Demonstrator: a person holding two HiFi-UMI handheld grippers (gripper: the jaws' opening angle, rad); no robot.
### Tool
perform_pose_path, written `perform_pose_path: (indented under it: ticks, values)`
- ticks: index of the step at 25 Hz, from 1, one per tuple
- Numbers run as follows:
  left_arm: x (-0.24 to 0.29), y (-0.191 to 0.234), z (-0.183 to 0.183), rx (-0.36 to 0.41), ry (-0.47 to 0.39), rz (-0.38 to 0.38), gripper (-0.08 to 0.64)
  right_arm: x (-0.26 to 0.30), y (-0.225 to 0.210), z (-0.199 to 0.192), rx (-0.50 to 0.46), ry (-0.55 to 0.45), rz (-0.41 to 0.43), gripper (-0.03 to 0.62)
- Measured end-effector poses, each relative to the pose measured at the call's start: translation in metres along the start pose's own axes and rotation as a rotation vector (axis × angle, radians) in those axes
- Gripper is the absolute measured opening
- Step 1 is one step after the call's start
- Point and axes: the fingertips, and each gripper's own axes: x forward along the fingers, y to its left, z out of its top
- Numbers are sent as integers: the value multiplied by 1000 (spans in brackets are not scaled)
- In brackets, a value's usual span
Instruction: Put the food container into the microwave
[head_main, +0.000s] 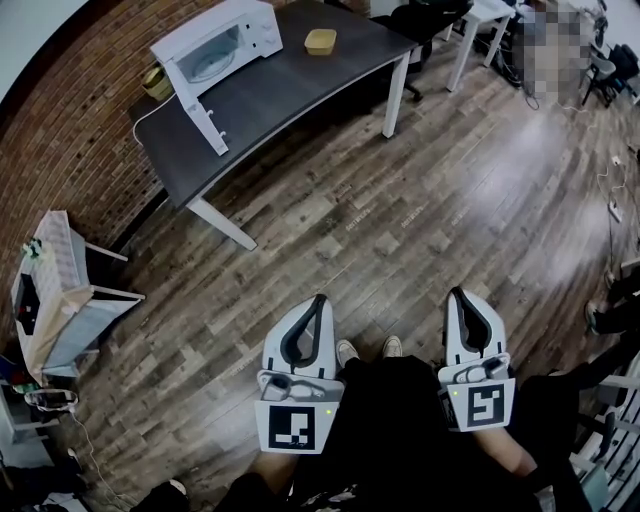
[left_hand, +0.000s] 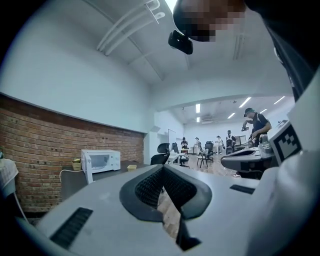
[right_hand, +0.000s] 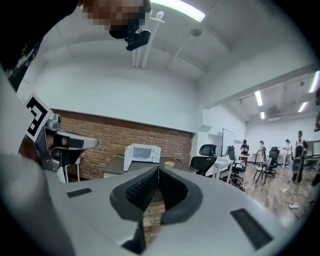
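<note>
A small yellow food container sits on the dark table to the right of a white microwave whose door hangs open. The microwave and container also show far off in the left gripper view, and again as the microwave and container in the right gripper view. My left gripper and right gripper are held low near my body, over the wood floor, well short of the table. Both have their jaws shut with nothing between them.
A brick wall runs behind the table. A laundry rack with clutter stands at the left. Office chairs and a white desk are beyond the table; several people stand far back. Wood floor lies between me and the table.
</note>
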Motion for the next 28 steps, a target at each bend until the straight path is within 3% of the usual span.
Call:
perform_pose_path:
  ticks: [6,10,18,23,28]
  values:
    - [-8,27,-7,-28,-27,15,-2,-3,24,-2,10,-6,-31,64]
    - [-12,33,-5,-1,-15,20,-2,5,21,-6,47,-8,-27,64]
    - [-4,83,-12,17,34,151,-2,74,9,-18,74,-6,9,64]
    - [32,105,-18,-18,78,185,-2,125,4,-27,66,32,65,64]
    - [106,109,-12,9,95,119,-2,188,-21,-33,21,66,83,64]
